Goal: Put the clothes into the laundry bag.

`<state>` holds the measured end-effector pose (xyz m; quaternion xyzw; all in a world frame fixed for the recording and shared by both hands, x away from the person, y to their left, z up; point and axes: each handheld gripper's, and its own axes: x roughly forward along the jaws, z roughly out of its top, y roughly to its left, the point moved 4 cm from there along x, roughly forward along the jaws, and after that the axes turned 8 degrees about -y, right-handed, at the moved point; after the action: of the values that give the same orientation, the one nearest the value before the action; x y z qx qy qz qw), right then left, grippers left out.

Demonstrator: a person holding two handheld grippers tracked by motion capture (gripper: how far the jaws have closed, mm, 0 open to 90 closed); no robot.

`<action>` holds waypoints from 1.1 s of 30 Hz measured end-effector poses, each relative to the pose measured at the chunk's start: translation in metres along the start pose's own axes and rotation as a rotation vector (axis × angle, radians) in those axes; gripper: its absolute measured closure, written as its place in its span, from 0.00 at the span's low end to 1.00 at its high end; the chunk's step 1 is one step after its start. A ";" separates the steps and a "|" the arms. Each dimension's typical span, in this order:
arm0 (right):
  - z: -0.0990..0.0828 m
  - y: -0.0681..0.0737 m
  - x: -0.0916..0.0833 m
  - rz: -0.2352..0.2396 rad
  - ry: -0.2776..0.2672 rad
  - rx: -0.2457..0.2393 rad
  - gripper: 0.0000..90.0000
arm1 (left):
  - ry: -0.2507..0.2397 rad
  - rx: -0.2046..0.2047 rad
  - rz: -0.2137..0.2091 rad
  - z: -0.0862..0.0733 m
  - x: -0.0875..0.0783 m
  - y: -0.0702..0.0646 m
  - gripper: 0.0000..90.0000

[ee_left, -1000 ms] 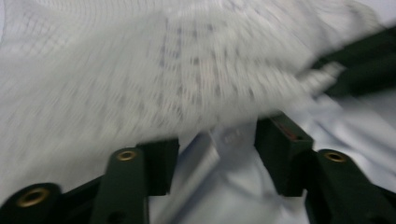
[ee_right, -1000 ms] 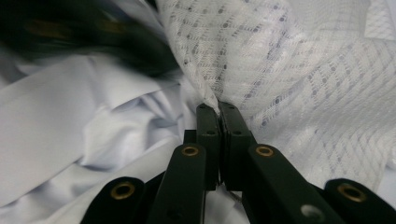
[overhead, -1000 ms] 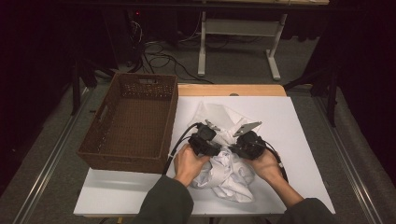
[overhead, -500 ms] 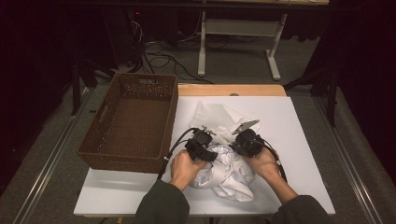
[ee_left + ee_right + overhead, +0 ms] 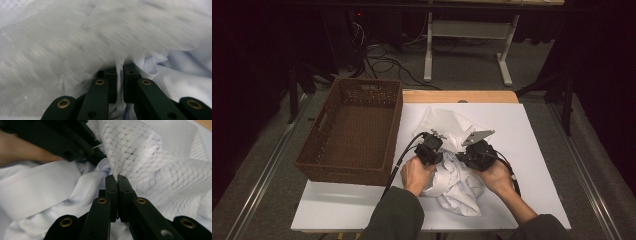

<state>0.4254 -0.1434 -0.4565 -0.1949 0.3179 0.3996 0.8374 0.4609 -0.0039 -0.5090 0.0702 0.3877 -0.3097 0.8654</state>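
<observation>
A crumpled white garment [image 5: 457, 187] lies on the white table top [image 5: 532, 130], with a white mesh bag [image 5: 447, 120] just behind it. My left gripper [image 5: 438, 150] sits at the bag's near edge; in the left gripper view its jaws [image 5: 120, 70] are shut with a thin fold of the mesh bag [image 5: 75, 42] pinched between them. My right gripper [image 5: 468, 152] is close beside it. Its jaws [image 5: 117, 180] are shut on the edge of the mesh bag [image 5: 155, 162], and smooth garment cloth [image 5: 45, 187] lies to their left.
A brown wicker basket [image 5: 319, 157] with nothing in it stands on the table's left part, close to my left hand. The table's wooden far edge [image 5: 457, 96] lies behind the bag. Desk legs and cables are on the floor beyond.
Both grippers stay shut on the bag and hover over the garment. The left hand shifted slightly toward the person and back; the bag's near edge moves with them.
</observation>
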 end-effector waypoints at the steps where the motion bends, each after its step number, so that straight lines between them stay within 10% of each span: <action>1: -0.002 0.000 0.002 0.000 0.006 0.008 0.99 | 0.006 -0.009 -0.008 0.000 0.001 0.001 0.92; 14: -0.022 -0.013 0.020 -0.027 0.097 0.046 0.98 | 0.038 0.051 -0.006 -0.012 -0.059 -0.006 0.41; 19: -0.023 -0.016 0.022 -0.031 0.099 0.052 0.98 | 0.127 0.052 0.062 -0.020 -0.045 0.002 0.38; 26: -0.018 -0.013 0.016 -0.033 0.065 0.046 0.99 | 0.052 0.062 -0.007 -0.022 -0.033 -0.003 0.88; 33: -0.008 -0.010 0.005 -0.010 0.013 0.043 0.99 | 0.001 0.102 -0.069 -0.019 -0.060 -0.013 0.94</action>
<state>0.4325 -0.1510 -0.4650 -0.1811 0.3310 0.3872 0.8413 0.4106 0.0213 -0.4775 0.1008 0.3742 -0.3585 0.8493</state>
